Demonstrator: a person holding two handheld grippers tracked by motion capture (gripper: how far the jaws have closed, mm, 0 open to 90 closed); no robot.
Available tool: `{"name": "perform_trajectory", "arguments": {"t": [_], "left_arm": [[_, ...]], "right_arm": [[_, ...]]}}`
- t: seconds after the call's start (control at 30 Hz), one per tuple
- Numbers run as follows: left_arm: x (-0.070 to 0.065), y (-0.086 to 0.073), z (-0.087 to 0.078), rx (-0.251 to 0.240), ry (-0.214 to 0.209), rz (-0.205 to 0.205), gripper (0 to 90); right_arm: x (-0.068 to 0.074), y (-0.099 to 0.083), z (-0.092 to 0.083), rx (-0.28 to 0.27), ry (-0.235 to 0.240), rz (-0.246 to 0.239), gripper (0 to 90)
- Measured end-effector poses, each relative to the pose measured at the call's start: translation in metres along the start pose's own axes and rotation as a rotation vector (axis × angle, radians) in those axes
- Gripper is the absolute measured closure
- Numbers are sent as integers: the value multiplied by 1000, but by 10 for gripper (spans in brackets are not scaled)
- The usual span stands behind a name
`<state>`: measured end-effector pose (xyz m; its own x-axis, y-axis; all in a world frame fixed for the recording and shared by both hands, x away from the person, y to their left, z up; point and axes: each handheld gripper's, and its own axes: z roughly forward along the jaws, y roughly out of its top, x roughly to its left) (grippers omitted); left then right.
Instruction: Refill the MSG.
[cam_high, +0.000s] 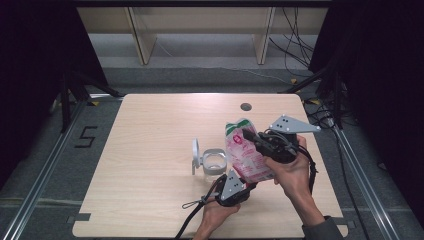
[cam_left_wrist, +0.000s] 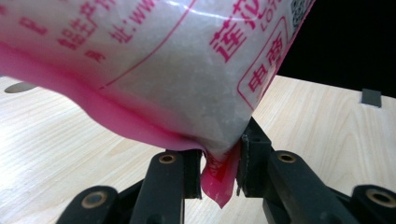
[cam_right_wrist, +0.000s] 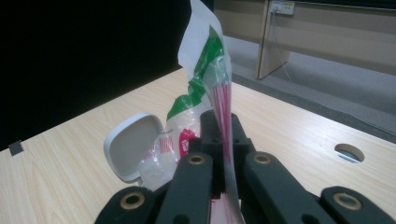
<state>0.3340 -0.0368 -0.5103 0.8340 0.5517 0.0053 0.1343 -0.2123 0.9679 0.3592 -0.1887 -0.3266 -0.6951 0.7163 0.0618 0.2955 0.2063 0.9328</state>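
Pinching this limp, heavy sugar bag (cam_high: 245, 156): my left gripper (cam_left_wrist: 219, 170) clamps its bottom corner (six o'clock), right gripper (cam_right_wrist: 223, 140) its top seam.

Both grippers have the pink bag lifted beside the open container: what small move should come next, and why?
Probably tip the bag so its green top end comes over the clear container. The left gripper pinches the bottom corner, the right gripper clamps the upper edge, and the container's lid stands open. Whether the bag's top is already cut open cannot be told.
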Motion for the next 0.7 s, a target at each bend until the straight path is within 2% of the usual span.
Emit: {"name": "perform_trajectory", "arguments": {"t": [0.03, 0.07, 0.1, 0.17, 0.2, 0.23, 0.27, 0.3, 0.33, 0.4, 0.43, 0.47, 0.5, 0.57, 0.6, 0.7], "left_arm": [[0, 0, 0, 6, 3, -6, 740], [-1, 0, 1, 3, 5, -11, 740], [-1, 0, 1, 3, 4, -10, 740], [-1, 0, 2, 0, 0, -13, 740], [-2, 0, 2, -5, -2, -18, 741], [-2, -1, 4, -14, -10, -22, 741], [-2, -1, 3, -10, -8, -21, 741], [-3, -1, 3, -3, -2, -23, 741], [-3, -1, 3, -5, 0, -29, 741], [-2, -2, 3, -1, -1, -31, 742], [-2, -2, 3, 0, 5, -34, 742], [-2, -2, 3, 1, 1, -32, 742], [-1, -3, 3, -7, 1, -36, 743], [0, -4, 4, -18, -1, -40, 743], [1, -4, 4, -17, 0, -40, 743], [2, -4, 3, -16, 1, -30, 744]], "right_arm": [[0, 0, 1, -6, -9, 6, 900], [-2, 1, 2, 2, -2, -17, 900], [-1, 1, 3, 4, 5, 6, 900], [-1, 2, 5, 12, 4, -7, 900], [1, 2, 5, 23, 0, 8, 900], [-1, 2, 7, 18, -2, -21, 900], [1, 2, 9, 20, -6, -2, 900], [0, 2, 10, 23, 3, -20, 900], [1, 2, 11, 33, 3, -2, 900], [1, 3, 14, 29, -4, -22, 900], [2, 3, 15, 35, -6, -13, 900], [1, 2, 17, 26, -6, -34, 900], [2, 3, 19, 35, 0, -20, 900], [2, 4, 22, 33, 2, -40, 900], [3, 4, 23, 41, 6, -16, 900], [4, 4, 29, 48, 8, -12, 900]]}}
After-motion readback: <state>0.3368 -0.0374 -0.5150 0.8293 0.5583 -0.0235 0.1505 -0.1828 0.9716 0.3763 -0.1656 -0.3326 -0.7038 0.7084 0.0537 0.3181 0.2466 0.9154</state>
